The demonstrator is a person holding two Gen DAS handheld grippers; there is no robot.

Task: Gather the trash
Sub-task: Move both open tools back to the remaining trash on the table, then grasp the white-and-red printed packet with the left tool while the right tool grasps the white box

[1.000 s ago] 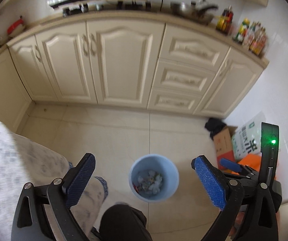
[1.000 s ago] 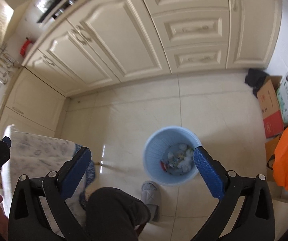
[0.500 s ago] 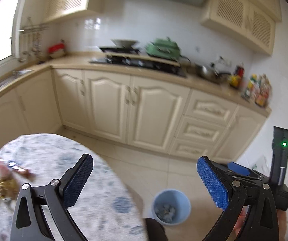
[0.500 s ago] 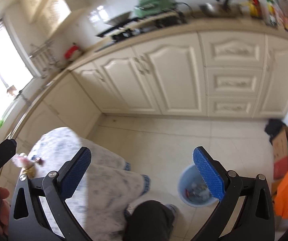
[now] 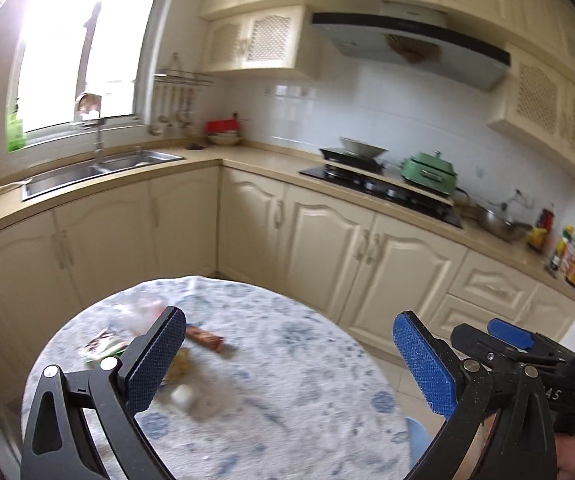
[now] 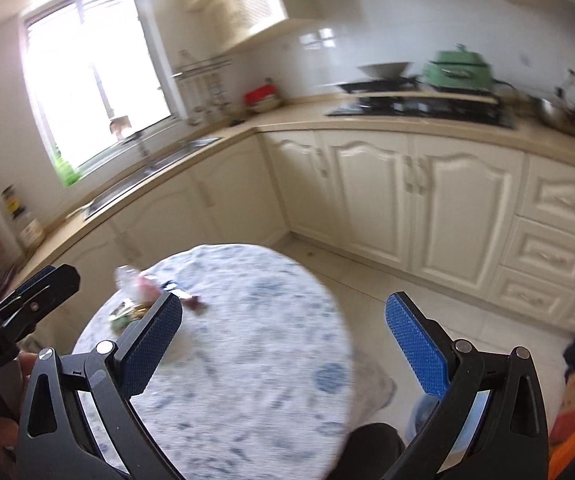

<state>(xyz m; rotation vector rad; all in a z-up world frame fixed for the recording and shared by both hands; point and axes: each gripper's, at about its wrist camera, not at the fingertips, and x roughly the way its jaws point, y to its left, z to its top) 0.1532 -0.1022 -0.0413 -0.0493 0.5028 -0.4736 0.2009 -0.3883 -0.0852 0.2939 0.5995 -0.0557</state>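
Observation:
A round table (image 5: 287, 380) with a blue-flowered white cloth holds a heap of trash at its left: a brown snack wrapper (image 5: 206, 339), a green-white packet (image 5: 101, 346), a clear plastic wrapper (image 5: 139, 314) and a white crumpled piece (image 5: 183, 394). My left gripper (image 5: 291, 360) is open and empty above the table, right of the heap. My right gripper (image 6: 283, 348) is open and empty over the table (image 6: 247, 360); the trash (image 6: 139, 288) lies beyond its left finger. The blue bin (image 6: 419, 416) peeks out low right, mostly hidden.
Cream kitchen cabinets (image 5: 327, 248) run behind the table, with a sink (image 5: 87, 168), a stove (image 5: 379, 188) and a green pot (image 5: 429, 172) on the counter. Cardboard boxes and an orange bag (image 6: 571, 432) stand on the floor at the right. My knee (image 6: 371, 452) is below.
Both grippers have swung up and left, from looking down at the blue bin on the floor to facing the table with the trash. Both stayed open and empty.

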